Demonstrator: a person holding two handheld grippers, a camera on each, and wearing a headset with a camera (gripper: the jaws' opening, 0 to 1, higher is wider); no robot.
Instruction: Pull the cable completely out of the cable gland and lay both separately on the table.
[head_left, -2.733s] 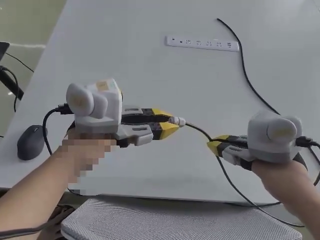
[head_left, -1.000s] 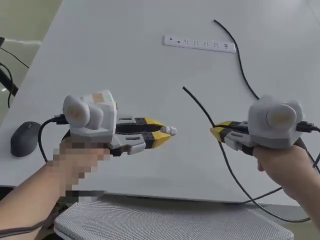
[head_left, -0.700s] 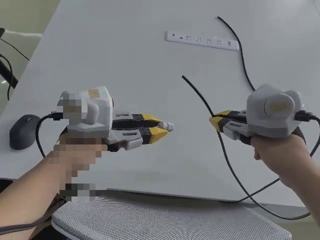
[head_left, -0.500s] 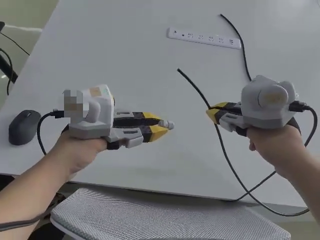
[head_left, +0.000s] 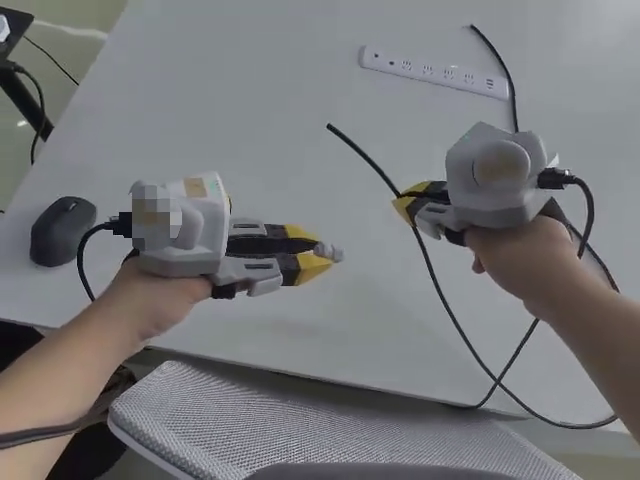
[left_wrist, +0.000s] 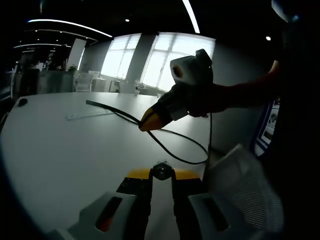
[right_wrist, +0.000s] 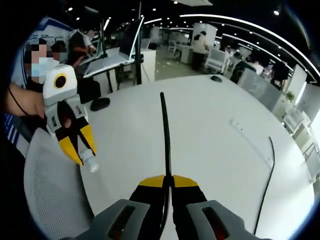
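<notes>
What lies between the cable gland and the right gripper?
Nothing; in the head view the stretch between cable gland and right gripper is bare, with plain table behind it.

Table (head_left: 230, 90): power strip (head_left: 434, 72) at far side, mouse (head_left: 62, 228) at near left edge. Left gripper (head_left: 320, 257) over near edge, right of mouse, cable gland (head_left: 329, 251) nipped at its jaw tips. Right gripper (head_left: 402, 203) well apart to the right, cable (head_left: 352, 152) pinched in its jaws. Cable's free end juts ahead over table; rest trails off near edge. Mesh chair (head_left: 300, 425) below that edge.
</notes>
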